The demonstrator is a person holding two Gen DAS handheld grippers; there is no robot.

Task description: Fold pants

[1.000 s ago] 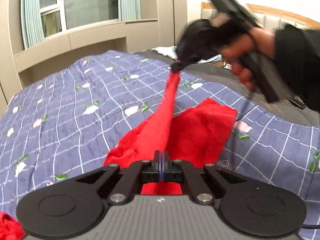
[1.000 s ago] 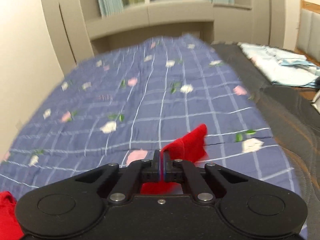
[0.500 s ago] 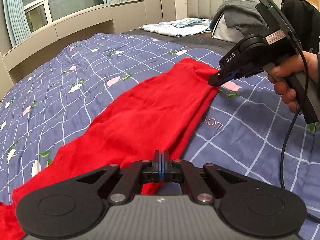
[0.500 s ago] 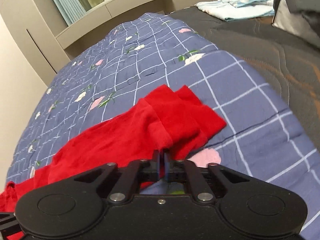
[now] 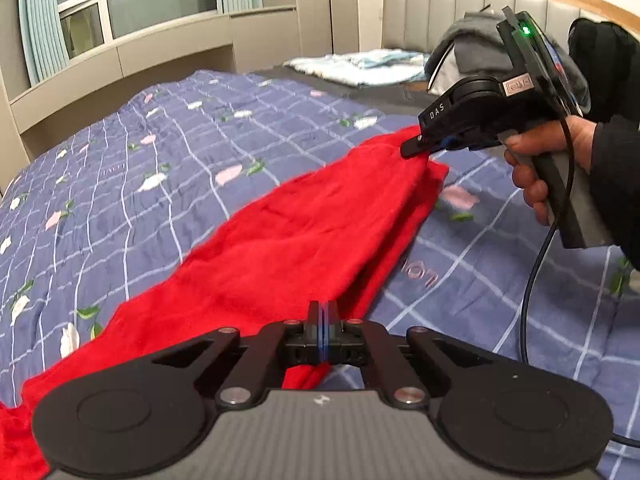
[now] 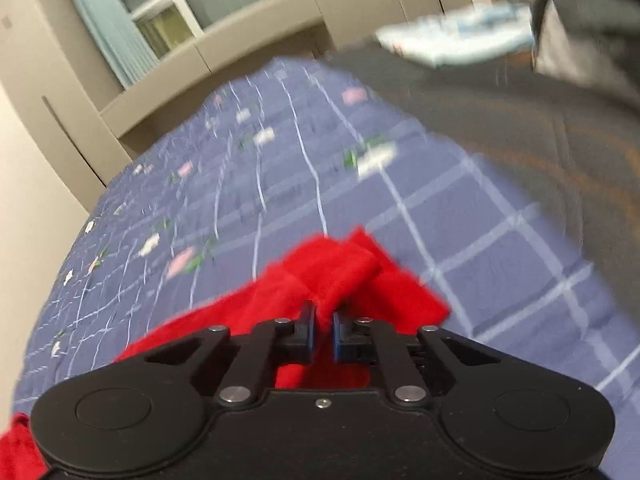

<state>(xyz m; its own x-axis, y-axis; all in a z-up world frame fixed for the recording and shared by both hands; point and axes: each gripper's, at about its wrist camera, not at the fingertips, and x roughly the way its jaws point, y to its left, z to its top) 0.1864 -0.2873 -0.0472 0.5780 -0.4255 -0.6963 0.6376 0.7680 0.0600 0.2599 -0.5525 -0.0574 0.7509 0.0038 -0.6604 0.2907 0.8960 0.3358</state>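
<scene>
- The red pants (image 5: 288,240) lie stretched along the bed (image 5: 140,208), on its blue checked quilt, running from the near left corner up toward the right gripper (image 5: 412,148).
- They look doubled lengthwise, one leg laid over the other; a second red edge peeks out along the right side and at the far end.
- The left gripper (image 5: 322,320) has its jaws pressed together on the near end of the pants; red cloth comes out from between the pads.
- The right gripper sits at the far end of the pants. In its own view the jaws stand a little apart, having just been closing, and a ridge of red cloth rises between the pads. That view is blurred, so I cannot tell whether the pads press on the cloth.
- A person's hand (image 5: 548,160) in a dark sleeve holds the right gripper's handle, a cable hanging below it.
- Judged from this, the lengthwise fold seems done and the pants are laid out flat. The crosswise folds, end to end, are not yet made.
- Other laundry (image 5: 360,66) lies near the headboard, well apart.
</scene>
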